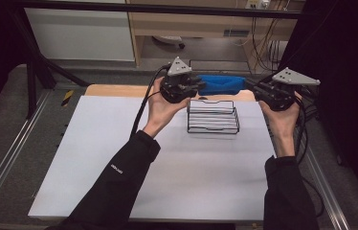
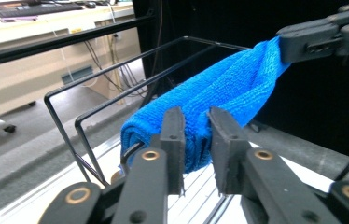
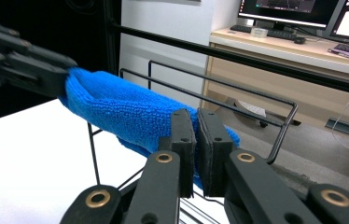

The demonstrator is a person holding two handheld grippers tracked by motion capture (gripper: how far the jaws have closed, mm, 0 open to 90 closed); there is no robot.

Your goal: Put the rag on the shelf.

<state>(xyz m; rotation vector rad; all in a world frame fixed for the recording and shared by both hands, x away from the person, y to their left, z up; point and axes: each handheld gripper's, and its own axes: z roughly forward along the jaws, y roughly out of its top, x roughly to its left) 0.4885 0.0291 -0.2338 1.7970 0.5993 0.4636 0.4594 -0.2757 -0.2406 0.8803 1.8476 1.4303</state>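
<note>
A folded blue cloth [image 1: 221, 85] hangs stretched between my two grippers, above the far edge of a black wire rack [image 1: 213, 117] on the white table sheet [image 1: 119, 158]. My left gripper [image 1: 197, 86] is shut on the cloth's left end. My right gripper [image 1: 255, 89] is shut on its right end. In the left gripper view the jaws of the left gripper [image 2: 196, 116] pinch the blue cloth [image 2: 231, 86] over the rack's wires [image 2: 93, 112]. The right gripper [image 3: 196, 114] clamps the cloth [image 3: 116, 107] just above the rack's top wire [image 3: 238, 88].
The rack stands at the table's far middle, near the wooden back edge [image 1: 115, 90]. Metal rails [image 1: 5, 158] run along the table's sides. Behind are a desk with cables [image 1: 263, 48] and, in the right gripper view, monitors [image 3: 294, 9].
</note>
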